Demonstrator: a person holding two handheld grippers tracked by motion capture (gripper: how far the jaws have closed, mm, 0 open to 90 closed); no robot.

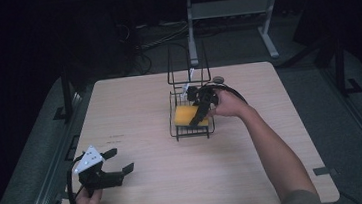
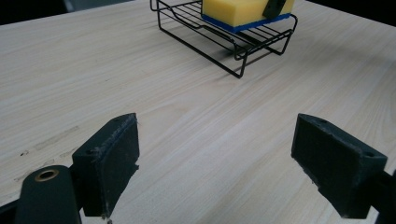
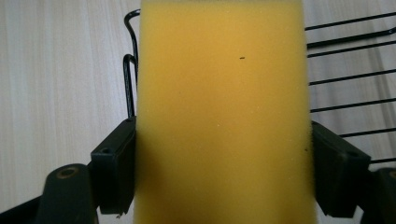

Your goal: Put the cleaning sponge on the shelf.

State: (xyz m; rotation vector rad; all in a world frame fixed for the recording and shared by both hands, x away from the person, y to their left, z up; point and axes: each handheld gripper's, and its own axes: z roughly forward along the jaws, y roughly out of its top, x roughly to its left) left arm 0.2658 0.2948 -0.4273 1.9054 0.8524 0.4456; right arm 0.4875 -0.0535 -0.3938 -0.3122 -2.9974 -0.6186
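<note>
The right gripper (image 1: 201, 111) is clamped on the yellow sponge (image 1: 186, 115), which rests in the wire rack (image 1: 192, 131) near the table's (image 1: 143, 196) far edge; releasing remains. The left gripper (image 1: 116, 164) idles, jaws apart.

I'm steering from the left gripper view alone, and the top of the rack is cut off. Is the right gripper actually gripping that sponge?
Observer: Yes. In the right gripper view, both jaws press against the sides of the yellow sponge.
Operator: Is the sponge inside the rack?
Observer: The high view shows it lying on the wire rack, with the right gripper on it.
Operator: Where is my own gripper?
Observer: The left gripper sits near the table's front left corner, jaws apart, well clear of the rack.
</note>
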